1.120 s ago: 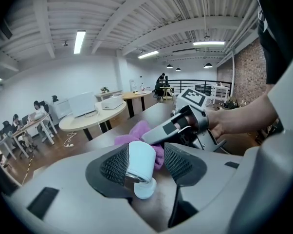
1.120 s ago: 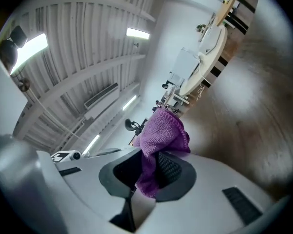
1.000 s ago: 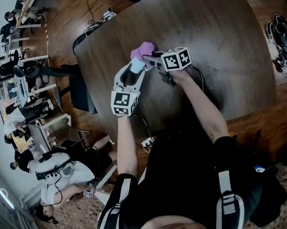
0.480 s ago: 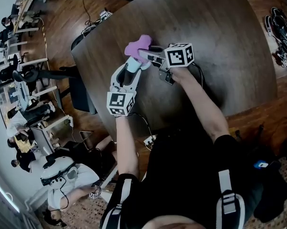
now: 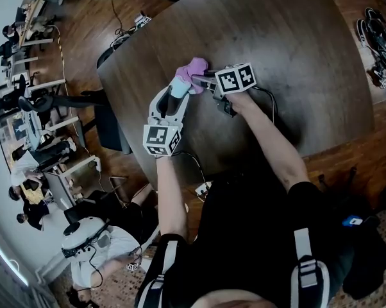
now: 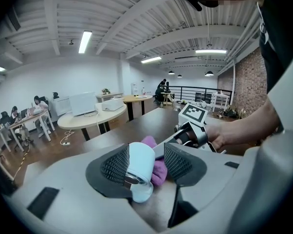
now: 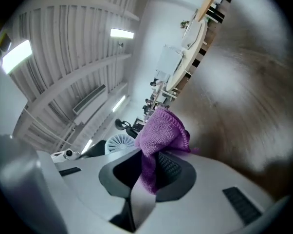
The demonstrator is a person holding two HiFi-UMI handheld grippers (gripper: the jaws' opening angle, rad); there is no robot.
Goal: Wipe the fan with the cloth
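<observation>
1. Our left gripper (image 6: 146, 162) is closed narrowly on the small white fan (image 6: 139, 155), upper centre of the head view.
2. Our right gripper (image 7: 149, 172) pinches the purple cloth (image 7: 161, 133), which is pressed against the fan.

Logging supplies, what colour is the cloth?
Purple; the cloth shows best in the right gripper view.

The left claw (image 5: 178, 92) and right claw (image 5: 203, 77) are crowding one spot near the left edge of the table (image 5: 302, 50). The fan (image 5: 179, 87) is filling the left claw's gap and the cloth (image 5: 195, 67) the right's. Beyond them and to the right, bare tabletop is lying open. A cable (image 5: 270, 102) is trailing behind the right claw, and a dark chair (image 5: 107, 119) is standing just off the left edge.
</observation>
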